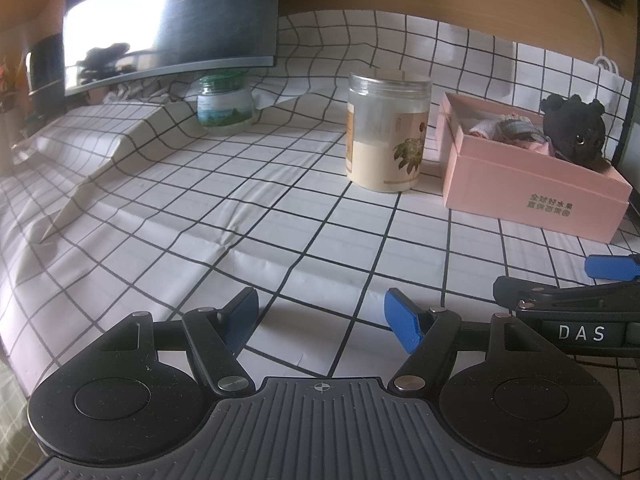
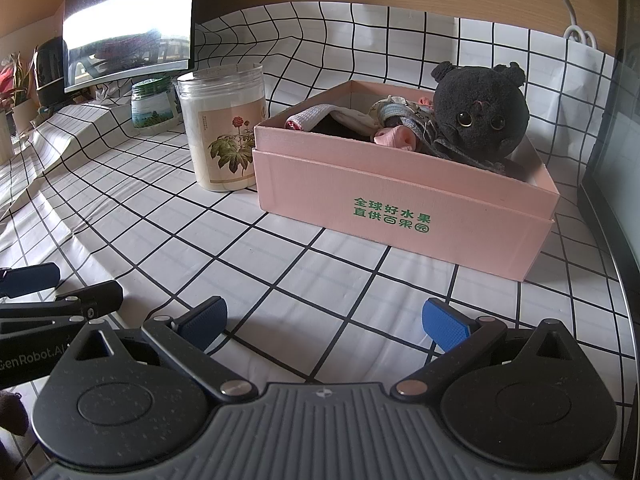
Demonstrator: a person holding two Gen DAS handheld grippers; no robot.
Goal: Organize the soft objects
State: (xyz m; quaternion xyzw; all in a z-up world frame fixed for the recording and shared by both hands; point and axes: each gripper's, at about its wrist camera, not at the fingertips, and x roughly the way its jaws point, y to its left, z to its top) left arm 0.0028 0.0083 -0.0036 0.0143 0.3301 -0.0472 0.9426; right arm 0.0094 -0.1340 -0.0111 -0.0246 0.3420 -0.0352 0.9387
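Two views. Left wrist: left gripper (image 1: 320,320) hovers over the checked cloth (image 1: 200,220), fingers apart, empty; pink box (image 1: 532,184) far right. Right wrist: right gripper (image 2: 324,322) likewise spread and empty; black plush (image 2: 478,118) and rolled fabrics (image 2: 320,114) sit gathered inside the box, likely sorted.

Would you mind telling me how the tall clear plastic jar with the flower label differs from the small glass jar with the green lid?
The tall clear plastic jar is larger and stands beside the pink cardboard box; the small green-lidded glass jar sits further back, near the dark monitor. The tall jar holds a cream-coloured filling and bears a flower label; the small jar bears a landscape-like label. Both stand upright on the checked tablecloth.
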